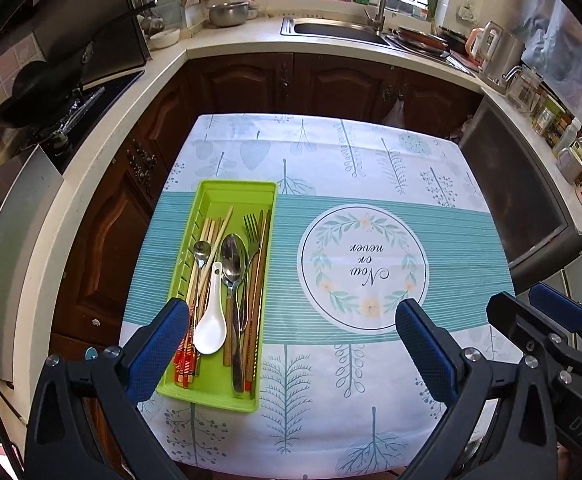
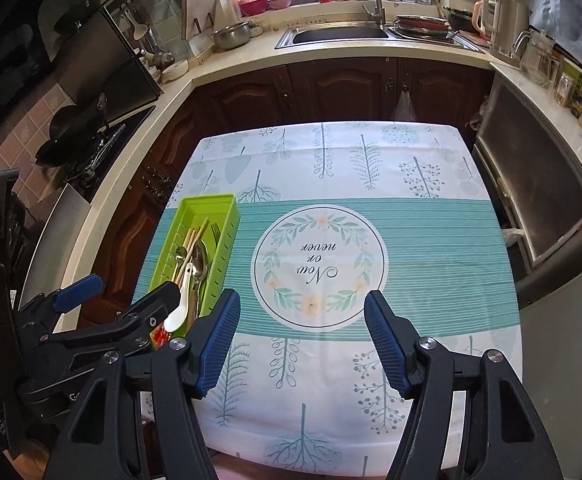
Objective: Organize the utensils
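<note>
1. A green plastic cutlery tray (image 1: 233, 192) lies on the left part of the bench (image 1: 371, 168), which is covered by a white and teal cloth printed with leaves and trees.
2. The utensils all lie inside the tray, lengthwise: a white ceramic soup spoon (image 1: 211, 330) near the front, a large steel spoon (image 1: 233, 258) just beside it to the right, and a smaller steel spoon (image 1: 201, 249) to the left.
3. A fork (image 1: 252, 226) points to the far end of the tray, and wooden chopsticks (image 1: 215, 236) lie along both sides of the spoons; some have red and orange ends (image 1: 183, 364) at the near end.
4. The cloth's round wreath emblem (image 1: 363, 266), with the words "Now or never" upside down, lies bare to the right of the tray.
5. The left gripper (image 1: 293, 322) hangs above the bench with its jaws wide and nothing between them; its left blue pad (image 1: 163, 344) overlaps the near left edge of the tray in the left wrist view.
6. The right gripper (image 2: 303, 320) hangs above the emblem's near edge, its jaws wide and nothing between them.
7. In the right wrist view the left gripper shows at the lower left, over the tray's near end.
8. Behind the bench run dark wooden cabinets (image 1: 331, 84) under a pale counter with a steel sink (image 1: 339, 30) and tap.
</note>
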A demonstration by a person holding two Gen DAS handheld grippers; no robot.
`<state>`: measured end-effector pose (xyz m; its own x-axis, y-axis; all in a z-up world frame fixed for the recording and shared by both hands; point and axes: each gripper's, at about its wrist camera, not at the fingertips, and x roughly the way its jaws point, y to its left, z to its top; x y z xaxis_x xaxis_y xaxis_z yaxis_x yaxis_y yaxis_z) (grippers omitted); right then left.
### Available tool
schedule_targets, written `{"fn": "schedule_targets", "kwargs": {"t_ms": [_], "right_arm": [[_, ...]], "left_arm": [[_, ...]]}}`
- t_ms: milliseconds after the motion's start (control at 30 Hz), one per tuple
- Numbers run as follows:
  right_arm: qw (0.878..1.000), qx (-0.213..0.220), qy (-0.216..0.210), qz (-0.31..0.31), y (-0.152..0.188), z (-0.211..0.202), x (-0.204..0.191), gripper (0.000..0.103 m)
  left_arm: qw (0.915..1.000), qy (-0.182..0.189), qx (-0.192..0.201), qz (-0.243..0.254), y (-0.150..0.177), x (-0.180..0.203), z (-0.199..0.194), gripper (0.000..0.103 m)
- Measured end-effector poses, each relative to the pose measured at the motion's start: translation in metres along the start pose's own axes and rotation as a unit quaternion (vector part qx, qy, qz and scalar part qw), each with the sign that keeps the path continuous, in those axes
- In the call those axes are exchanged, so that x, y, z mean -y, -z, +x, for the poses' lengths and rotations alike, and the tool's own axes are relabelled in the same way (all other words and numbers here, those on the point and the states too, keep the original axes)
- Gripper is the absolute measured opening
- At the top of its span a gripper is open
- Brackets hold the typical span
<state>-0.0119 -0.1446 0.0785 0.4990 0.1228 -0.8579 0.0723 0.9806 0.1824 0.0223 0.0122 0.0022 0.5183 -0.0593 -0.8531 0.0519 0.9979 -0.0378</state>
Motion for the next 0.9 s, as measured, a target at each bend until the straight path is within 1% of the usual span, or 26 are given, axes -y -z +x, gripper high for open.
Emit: {"fn": "schedule_targets", "kwargs": {"t_ms": [333, 467, 900], "right_arm": [[1.000, 0.006, -0.004, 0.006, 0.004, -0.010, 0.015, 0.066], [1.000, 0.007, -0.004, 0.006, 0.003, -0.006, 0.019, 0.066], [1.000, 0.006, -0.005, 0.006, 0.003, -0.006, 0.020, 0.066]], "left_arm": [[0.9999, -0.006, 0.008, 0.004, 0.002, 0.011, -0.004, 0.102], [0.9998, -0.010, 0.012, 0.008, 0.001, 0.015, -0.006, 0.102], [0.9998, -0.016, 0.012, 0.009, 0.000, 0.017, -0.008, 0.102]]}}
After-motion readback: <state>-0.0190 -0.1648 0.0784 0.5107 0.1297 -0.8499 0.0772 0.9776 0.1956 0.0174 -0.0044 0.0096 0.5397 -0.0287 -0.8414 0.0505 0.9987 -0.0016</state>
